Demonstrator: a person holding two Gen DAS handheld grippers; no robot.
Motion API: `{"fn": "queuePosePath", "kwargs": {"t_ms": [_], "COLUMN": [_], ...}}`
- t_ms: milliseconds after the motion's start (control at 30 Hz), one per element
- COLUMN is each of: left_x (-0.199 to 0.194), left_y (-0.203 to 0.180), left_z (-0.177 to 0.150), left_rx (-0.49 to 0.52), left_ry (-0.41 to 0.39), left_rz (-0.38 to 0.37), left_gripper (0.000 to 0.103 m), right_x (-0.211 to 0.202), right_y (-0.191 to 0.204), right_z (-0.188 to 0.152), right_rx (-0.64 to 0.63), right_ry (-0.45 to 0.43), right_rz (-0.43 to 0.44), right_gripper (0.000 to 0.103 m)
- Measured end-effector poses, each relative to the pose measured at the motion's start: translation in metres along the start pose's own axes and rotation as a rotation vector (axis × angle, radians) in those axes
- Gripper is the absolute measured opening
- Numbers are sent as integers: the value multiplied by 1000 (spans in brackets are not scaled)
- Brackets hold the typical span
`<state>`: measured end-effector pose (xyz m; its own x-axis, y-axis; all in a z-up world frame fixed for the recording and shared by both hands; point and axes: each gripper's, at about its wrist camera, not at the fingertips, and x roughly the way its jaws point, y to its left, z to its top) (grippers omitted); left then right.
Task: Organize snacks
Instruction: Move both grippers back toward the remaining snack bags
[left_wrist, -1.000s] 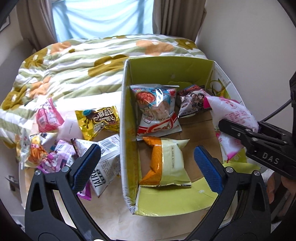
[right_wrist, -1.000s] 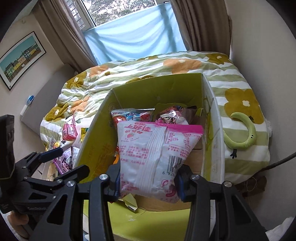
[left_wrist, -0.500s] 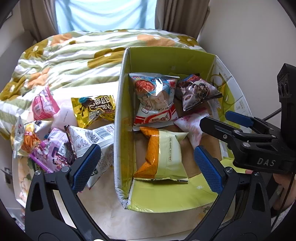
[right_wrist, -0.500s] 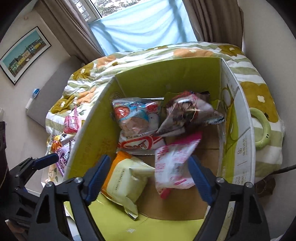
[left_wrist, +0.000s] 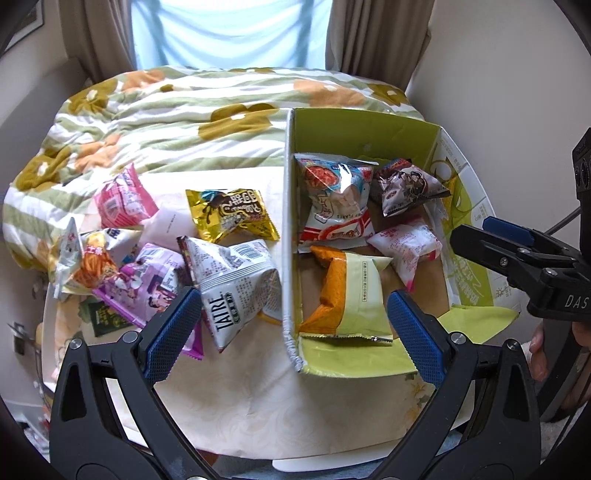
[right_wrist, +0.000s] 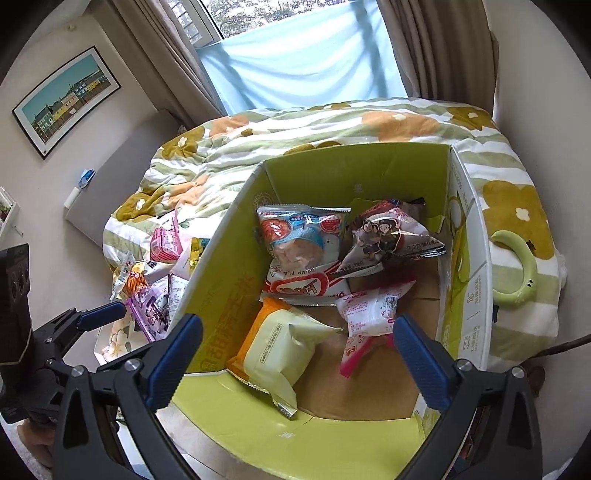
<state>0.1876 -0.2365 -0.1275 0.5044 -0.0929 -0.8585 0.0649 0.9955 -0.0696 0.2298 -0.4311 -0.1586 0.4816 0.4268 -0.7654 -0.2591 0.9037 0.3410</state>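
Snack packets beside green box

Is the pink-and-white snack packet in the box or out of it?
In: the pink-and-white packet lies on the box floor, clear of the open right gripper.

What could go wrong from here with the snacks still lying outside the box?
1. The left gripper straddles the box wall; closing now might pinch cardboard instead of the white TAIRL bag.
2. The loose bags overlap in a pile; grabbing the TAIRL bag could drag the purple packet along.
3. The pink-and-white bag lies atop other packets; more drops might crush them.
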Motion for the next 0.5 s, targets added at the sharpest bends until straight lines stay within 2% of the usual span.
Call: {"fn": "queuePosePath", "kwargs": {"t_ms": [200, 333, 500], "left_x": [-32, -50, -63], "left_y": [48, 95, 160], "left_z": [-8, -11, -8], "left_rx": [-63, -113, -151], "left_ry": [-49, -77, -95], "left_rz": [47, 83, 130], "left_gripper": [100, 100, 100], "right_x": [-14, -21, -11], "right_y": [27, 57, 106], "right_z": [6, 14, 23], "right_rx": [2, 15, -10], "right_ry": [-54, -110, -133], "right_rz": [34, 61, 62], "right_gripper": [103, 103, 103]}}
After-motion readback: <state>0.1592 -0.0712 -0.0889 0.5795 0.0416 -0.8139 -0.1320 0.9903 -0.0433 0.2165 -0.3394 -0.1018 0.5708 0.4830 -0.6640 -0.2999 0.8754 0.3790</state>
